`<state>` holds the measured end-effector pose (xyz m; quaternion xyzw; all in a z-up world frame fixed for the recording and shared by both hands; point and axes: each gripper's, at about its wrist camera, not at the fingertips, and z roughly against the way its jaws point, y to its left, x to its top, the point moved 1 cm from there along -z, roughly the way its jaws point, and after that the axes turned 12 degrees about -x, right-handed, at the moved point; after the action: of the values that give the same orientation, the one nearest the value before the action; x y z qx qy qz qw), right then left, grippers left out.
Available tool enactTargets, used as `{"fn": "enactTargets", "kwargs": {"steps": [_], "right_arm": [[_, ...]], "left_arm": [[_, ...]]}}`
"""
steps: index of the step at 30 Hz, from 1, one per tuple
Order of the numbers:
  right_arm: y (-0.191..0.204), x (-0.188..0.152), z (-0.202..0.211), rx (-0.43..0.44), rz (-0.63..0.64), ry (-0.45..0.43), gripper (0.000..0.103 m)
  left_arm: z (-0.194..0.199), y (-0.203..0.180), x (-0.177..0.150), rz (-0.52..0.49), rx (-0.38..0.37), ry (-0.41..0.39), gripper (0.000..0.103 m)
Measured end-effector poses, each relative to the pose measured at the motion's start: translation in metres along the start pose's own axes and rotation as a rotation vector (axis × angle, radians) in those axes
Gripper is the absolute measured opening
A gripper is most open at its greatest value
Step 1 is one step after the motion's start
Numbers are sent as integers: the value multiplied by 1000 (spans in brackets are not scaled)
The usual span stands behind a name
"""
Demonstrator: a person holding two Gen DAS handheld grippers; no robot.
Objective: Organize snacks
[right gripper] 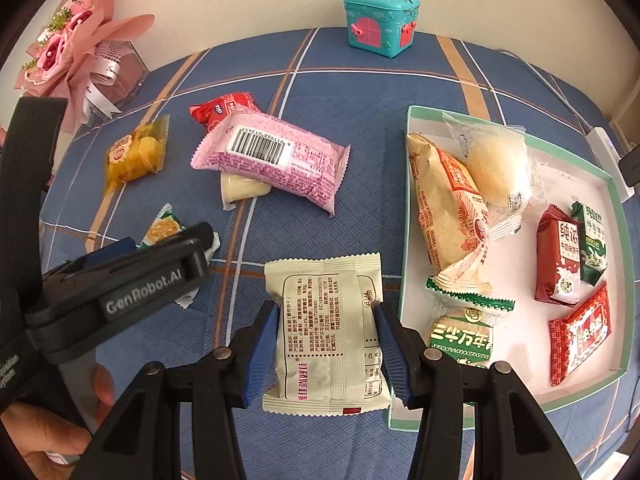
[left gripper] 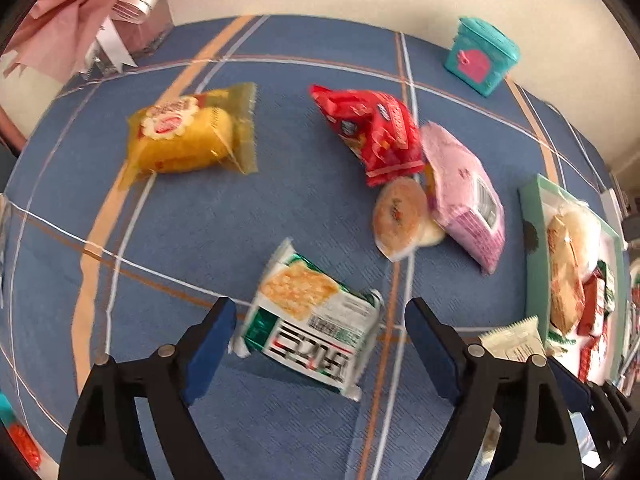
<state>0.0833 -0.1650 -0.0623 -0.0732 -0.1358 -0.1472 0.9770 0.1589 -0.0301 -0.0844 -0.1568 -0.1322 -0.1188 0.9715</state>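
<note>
My right gripper (right gripper: 326, 344) is shut on a cream snack packet (right gripper: 326, 332), held just left of the white box with a green rim (right gripper: 404, 208); the packet also shows in the left wrist view (left gripper: 514, 342). The box holds several snacks. My left gripper (left gripper: 320, 332) is open, its jaws on either side of a green and white cracker packet (left gripper: 316, 320) lying on the blue cloth. A yellow cake packet (left gripper: 188, 132), a red packet (left gripper: 372, 132), a pink packet (left gripper: 464, 192) and a round pastry (left gripper: 400, 216) lie farther back.
A teal toy house box (right gripper: 380, 20) stands at the back of the table. A pink bouquet (right gripper: 68, 52) sits at the back left corner. A white cable and adapter (right gripper: 604, 152) lie beyond the box at the right edge.
</note>
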Motion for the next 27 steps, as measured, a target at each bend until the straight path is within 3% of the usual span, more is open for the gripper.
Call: {"fn": "enactTargets", "kwargs": {"steps": [5, 8, 11, 15, 27], "right_arm": [[-1, 0, 0, -1, -3, 5, 53], [-1, 0, 0, -2, -5, 4, 53], [-1, 1, 0, -1, -6, 4, 53], [-2, 1, -1, -1, -11, 3, 53], [0, 3, 11, 8, -17, -26, 52]], "left_arm": [[-2, -8, -4, -28, 31, 32, 86], [-3, -8, -5, -35, 62, 33, 71], [-1, -5, -5, -20, 53, 28, 67], [8, 2, -6, -8, 58, 6, 54], [18, 15, -2, 55, 38, -31, 53]]}}
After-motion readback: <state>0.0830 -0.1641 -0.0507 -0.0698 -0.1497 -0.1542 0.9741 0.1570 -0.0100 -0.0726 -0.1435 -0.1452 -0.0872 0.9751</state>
